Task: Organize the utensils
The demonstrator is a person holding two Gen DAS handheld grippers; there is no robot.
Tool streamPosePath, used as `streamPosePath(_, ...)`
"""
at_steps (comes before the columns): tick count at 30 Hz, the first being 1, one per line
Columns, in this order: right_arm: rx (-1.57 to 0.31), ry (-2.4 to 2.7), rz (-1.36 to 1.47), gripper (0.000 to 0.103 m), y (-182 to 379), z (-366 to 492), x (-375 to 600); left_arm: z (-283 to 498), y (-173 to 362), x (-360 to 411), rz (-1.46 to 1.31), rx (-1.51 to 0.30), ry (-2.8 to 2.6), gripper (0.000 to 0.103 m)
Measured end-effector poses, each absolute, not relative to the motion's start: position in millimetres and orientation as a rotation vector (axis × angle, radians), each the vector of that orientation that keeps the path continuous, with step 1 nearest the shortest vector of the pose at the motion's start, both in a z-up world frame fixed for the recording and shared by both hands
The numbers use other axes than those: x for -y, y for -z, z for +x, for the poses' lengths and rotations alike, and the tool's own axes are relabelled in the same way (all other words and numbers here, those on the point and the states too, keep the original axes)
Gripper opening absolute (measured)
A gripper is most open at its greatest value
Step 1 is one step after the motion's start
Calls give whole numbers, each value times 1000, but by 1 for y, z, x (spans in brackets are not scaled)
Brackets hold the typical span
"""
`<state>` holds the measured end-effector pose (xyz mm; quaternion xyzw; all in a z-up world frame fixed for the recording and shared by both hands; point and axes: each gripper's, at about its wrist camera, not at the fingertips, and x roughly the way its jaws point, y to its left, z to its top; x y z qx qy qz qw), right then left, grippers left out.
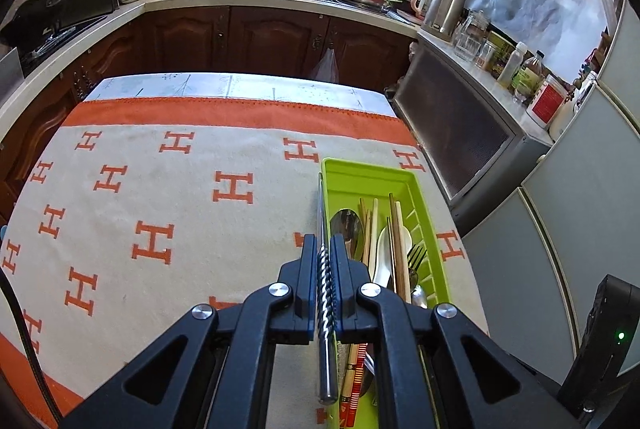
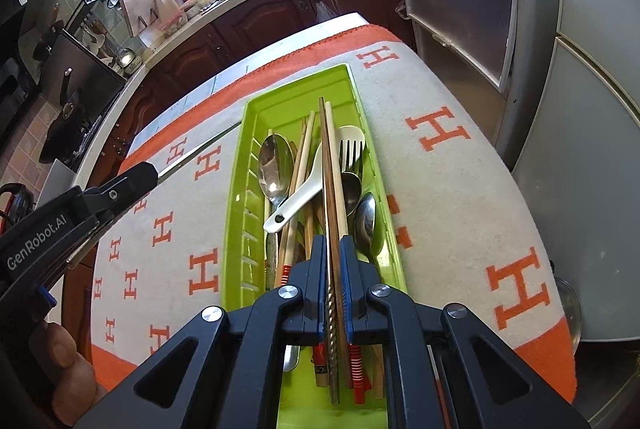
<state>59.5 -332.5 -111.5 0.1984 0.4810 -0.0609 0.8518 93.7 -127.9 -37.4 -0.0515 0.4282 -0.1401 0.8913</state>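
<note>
The left gripper (image 1: 324,249) is clamped on a metal chopstick (image 1: 321,213) with a twisted grip section, its jaws pressed narrow against it; the stick runs toward twelve o'clock just beside the left wall of the green tray (image 1: 434,257), over the cloth. From the right wrist camera the same left gripper (image 2: 154,173) comes in at nine o'clock, the metal chopstick (image 2: 196,155) pointing toward two o'clock at the tray's near-left rim. The H-patterned cloth (image 1: 160,197) covers the table under everything. The green tray (image 2: 236,197) lies lengthwise toward twelve o'clock and holds a steel spoon (image 2: 274,165) at its left, a white ceramic spoon (image 2: 304,193) across the middle, bamboo chopsticks (image 2: 298,173), a white fork (image 2: 352,145) toward one o'clock and another steel spoon (image 2: 366,221) at three o'clock. The right gripper (image 2: 333,249) is closed narrow on a pair of chopsticks (image 2: 330,165), one dark and one pale, held above the tray's contents and pointing toward twelve o'clock.
</note>
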Motion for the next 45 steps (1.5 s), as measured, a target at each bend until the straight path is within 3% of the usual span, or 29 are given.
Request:
streamPosePath(16, -982, 120, 409, 7, 100, 54, 329, 76, 13, 124, -127, -784, 296, 4)
streamPosePath(21, -975, 126, 417, 7, 96, 51, 332, 74, 27, 139, -73, -853, 334, 4)
streamPosePath(25, -966, 141, 425, 17, 93, 46, 335, 74, 50, 149, -26, -975, 349, 6)
streamPosePath(29, -961, 149, 422, 17, 90, 42, 335, 70, 64, 146, -24, -1045, 360, 7)
streamPosePath(42, -963, 121, 397, 17, 77, 28, 316, 57, 58, 114, -29, -1062, 341, 13)
streamPosePath(45, -965, 112, 382, 17, 73, 24, 308, 52, 56, 104, -31, -1053, 338, 21)
